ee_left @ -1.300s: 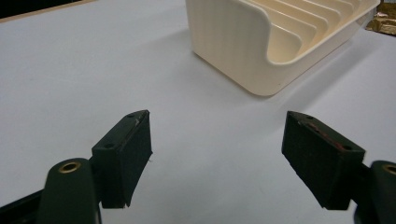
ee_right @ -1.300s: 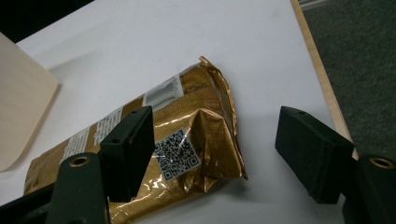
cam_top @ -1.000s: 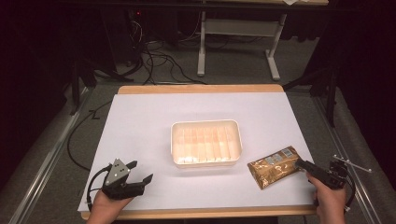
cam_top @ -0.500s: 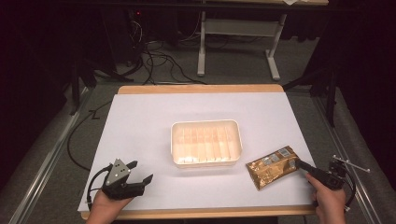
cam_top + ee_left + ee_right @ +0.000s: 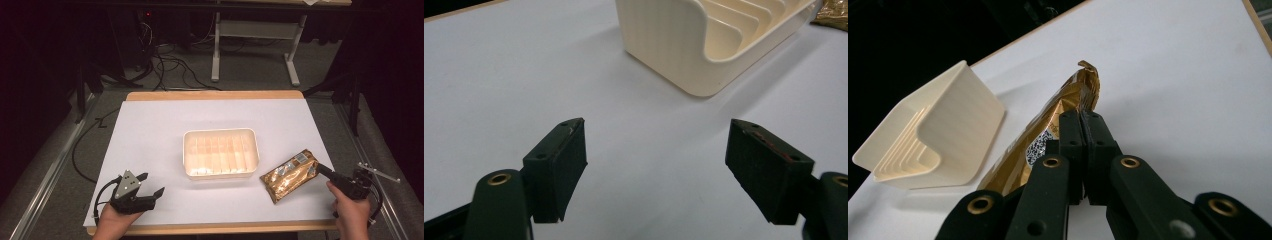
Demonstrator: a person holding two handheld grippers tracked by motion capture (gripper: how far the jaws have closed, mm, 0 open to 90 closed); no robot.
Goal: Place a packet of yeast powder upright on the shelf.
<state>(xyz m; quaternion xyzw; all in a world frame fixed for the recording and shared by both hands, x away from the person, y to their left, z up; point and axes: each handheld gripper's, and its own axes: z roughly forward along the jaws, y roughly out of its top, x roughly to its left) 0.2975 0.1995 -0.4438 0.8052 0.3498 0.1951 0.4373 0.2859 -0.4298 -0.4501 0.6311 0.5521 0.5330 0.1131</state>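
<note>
We have the right claw (image 5: pixel 1083 150) clamped on the pouch's (image 5: pixel 290 175) edge: light, crinkly, slippery foil, so we grip the seam. Left claw (image 5: pixel 669 165) gapes, idle.

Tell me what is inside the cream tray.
The cream tray holds nothing loose: its upright dividers stand in a row with bare slots between. The gold packet lies outside it, pinched by the right tool. The slot bottoms are partly hidden.
</note>
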